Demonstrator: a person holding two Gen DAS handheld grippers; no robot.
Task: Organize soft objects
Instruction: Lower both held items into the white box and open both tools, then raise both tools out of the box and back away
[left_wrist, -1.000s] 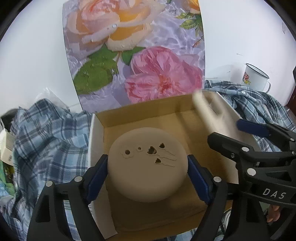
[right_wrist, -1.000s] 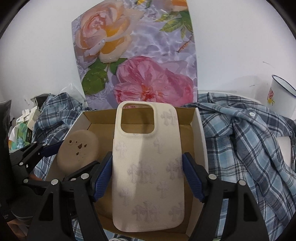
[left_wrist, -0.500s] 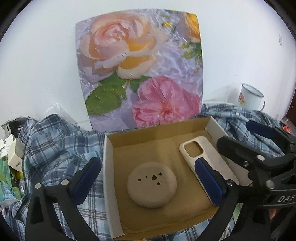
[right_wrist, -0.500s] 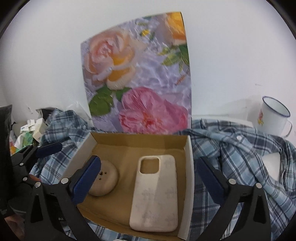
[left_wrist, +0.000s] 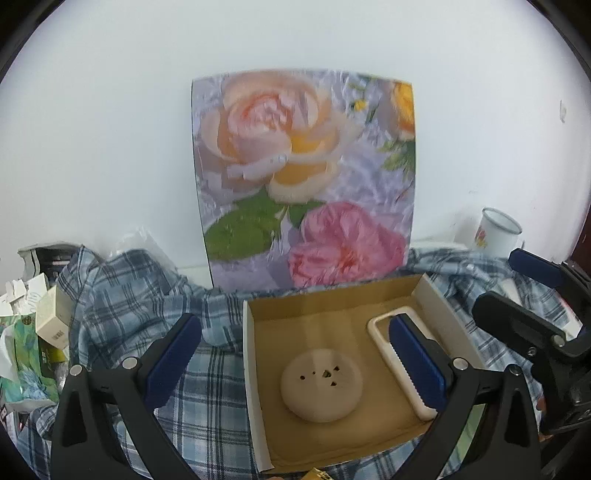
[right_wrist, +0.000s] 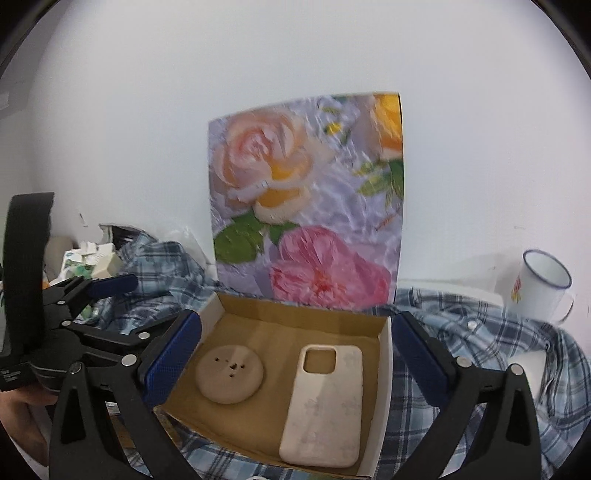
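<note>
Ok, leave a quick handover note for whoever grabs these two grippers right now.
Left gripper: open, empty, above the box.
Right gripper: open, empty, above the box.
Cardboard box: on the plaid shirt, in front of the floral board.
Round beige pad: lying in the box, left side.
Phone case: flat in the box, right side, apart from the pad.
Done: both soft items boxed.
Left: the shirt is still bunched up; enamel mug untouched.

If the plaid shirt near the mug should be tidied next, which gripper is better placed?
Probably the right gripper: the plaid shirt bunches right beside it near the mug, and its jaws are open and empty.
</note>
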